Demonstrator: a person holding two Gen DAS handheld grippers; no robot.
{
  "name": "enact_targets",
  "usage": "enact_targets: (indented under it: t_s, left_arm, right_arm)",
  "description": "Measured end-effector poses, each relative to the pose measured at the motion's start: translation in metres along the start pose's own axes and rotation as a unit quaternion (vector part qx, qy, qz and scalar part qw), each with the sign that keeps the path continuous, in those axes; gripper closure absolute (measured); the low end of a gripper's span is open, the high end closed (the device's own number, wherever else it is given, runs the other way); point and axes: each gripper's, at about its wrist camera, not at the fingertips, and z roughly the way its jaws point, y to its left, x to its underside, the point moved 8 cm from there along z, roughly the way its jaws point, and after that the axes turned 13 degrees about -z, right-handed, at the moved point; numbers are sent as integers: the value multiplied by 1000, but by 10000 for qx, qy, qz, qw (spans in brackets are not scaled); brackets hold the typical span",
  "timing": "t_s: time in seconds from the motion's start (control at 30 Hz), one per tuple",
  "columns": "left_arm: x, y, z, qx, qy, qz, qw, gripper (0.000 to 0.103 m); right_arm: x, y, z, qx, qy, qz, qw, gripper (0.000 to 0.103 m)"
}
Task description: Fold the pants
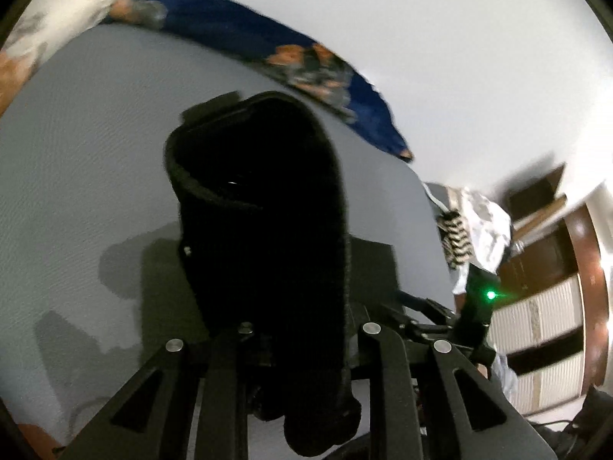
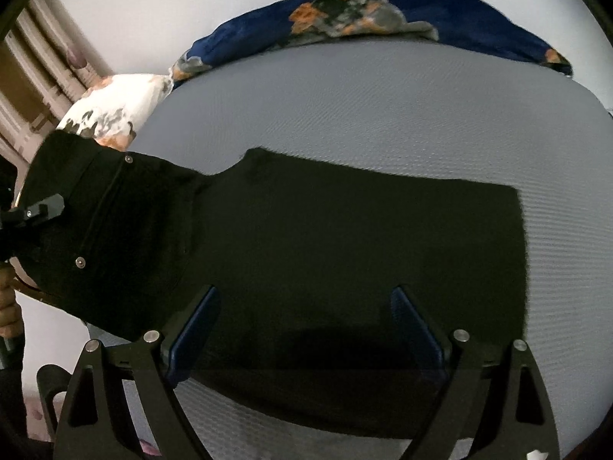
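Note:
Black pants (image 2: pixel 345 237) lie across the grey bed sheet (image 2: pixel 383 107), partly folded, with the waistband end lifted at the left. My left gripper (image 1: pixel 291 345) is shut on the waistband end of the pants (image 1: pixel 264 230) and holds it above the sheet; it shows in the right wrist view (image 2: pixel 42 207) at the far left. My right gripper (image 2: pixel 306 299) is open, with its blue-padded fingers (image 2: pixel 199 318) hovering just above the flat middle of the pants.
A blue floral quilt (image 2: pixel 383 11) lies bunched along the bed's far edge. A white floral pillow (image 2: pixel 115 111) sits at the far left corner. Drawers and other furniture (image 1: pixel 544 314) stand beside the bed. The sheet (image 1: pixel 84 153) stretches left of the lifted cloth.

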Motion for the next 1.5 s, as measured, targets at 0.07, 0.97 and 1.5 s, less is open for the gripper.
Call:
enact_targets:
  t_s: [0.07,0.97,1.5]
  left_arm:
    - [1,-23,17,129,123,134,9998,82]
    - [82,-119,227,-650,1566,1358,9761,79]
    - [45,-128,154,-605,304,1864,9801,28]
  right_arm:
    - [1,-8,-5,46,-31,58,10000,13]
    - [37,-139,-40,349,-418,1542,9865,14]
    - [35,-128,-27,-748,-488,1531,9842,27]
